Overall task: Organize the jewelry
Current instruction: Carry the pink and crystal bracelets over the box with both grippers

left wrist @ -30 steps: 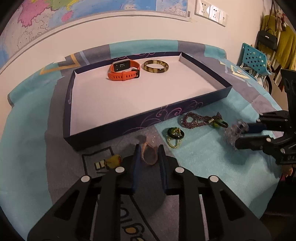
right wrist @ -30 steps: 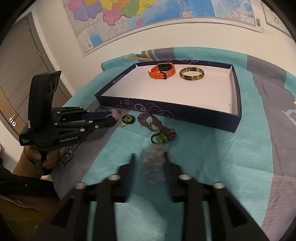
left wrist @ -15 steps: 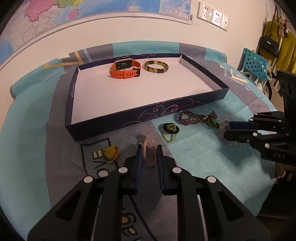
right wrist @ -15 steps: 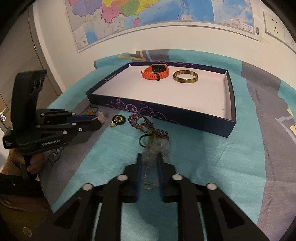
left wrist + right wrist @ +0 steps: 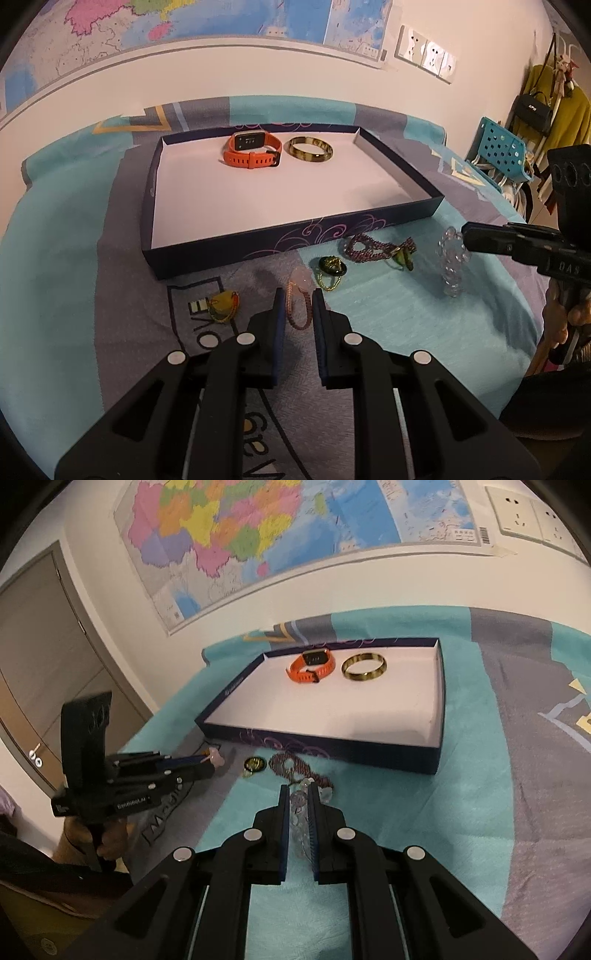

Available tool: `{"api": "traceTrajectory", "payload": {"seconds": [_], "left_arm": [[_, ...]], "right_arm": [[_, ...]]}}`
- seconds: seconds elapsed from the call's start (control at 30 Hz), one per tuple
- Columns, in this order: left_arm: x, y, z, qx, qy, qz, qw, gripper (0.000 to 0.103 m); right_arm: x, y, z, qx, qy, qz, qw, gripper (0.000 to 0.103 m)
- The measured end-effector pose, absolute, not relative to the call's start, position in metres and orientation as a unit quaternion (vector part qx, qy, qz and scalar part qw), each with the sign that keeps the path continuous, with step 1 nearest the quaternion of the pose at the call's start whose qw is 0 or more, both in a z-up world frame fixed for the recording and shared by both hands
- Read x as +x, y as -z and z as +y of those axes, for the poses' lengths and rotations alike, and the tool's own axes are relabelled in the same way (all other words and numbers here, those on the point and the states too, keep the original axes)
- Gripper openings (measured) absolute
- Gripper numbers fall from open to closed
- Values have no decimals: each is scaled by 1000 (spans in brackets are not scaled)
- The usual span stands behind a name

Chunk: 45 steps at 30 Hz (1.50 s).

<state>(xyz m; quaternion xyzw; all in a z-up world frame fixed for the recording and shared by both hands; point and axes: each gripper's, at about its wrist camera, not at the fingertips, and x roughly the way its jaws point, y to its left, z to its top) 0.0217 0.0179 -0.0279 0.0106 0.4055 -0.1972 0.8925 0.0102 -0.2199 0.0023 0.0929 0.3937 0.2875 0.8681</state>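
Note:
A dark blue box tray (image 5: 280,236) holds an orange watch (image 5: 253,149) and a brown bangle (image 5: 310,149). My left gripper (image 5: 298,299) is shut on a pink bead bracelet (image 5: 297,302) and holds it above the cloth. My right gripper (image 5: 298,794) is shut on a clear crystal bracelet (image 5: 300,808), which hangs from its fingers in the left wrist view (image 5: 451,264). On the cloth lie a purple bead necklace (image 5: 373,247), a green pendant with gold chain (image 5: 330,269) and a yellow pendant (image 5: 223,306).
The table is covered by a teal and grey cloth (image 5: 406,314). A wall with a map stands behind the tray. A blue chair (image 5: 502,147) and hanging clothes are at the far right. A door (image 5: 55,657) is to the left.
Both grippers have lifted with their bracelets. The crystal bracelet now hangs clear of the cloth, and the pink bracelet has come up off the cloth.

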Motion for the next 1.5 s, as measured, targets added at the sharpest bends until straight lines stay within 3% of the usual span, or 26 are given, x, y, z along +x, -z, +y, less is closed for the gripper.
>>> {"api": "traceTrajectory", "payload": {"seconds": [0.87, 1.5], "left_arm": [[21, 0, 19, -2, 210, 375, 903, 15], [57, -20, 8, 10, 211, 355, 910, 15]], "right_arm": [[16, -47, -227, 98, -305, 335, 886, 8], [67, -70, -219, 85, -305, 313, 896, 8]]}}
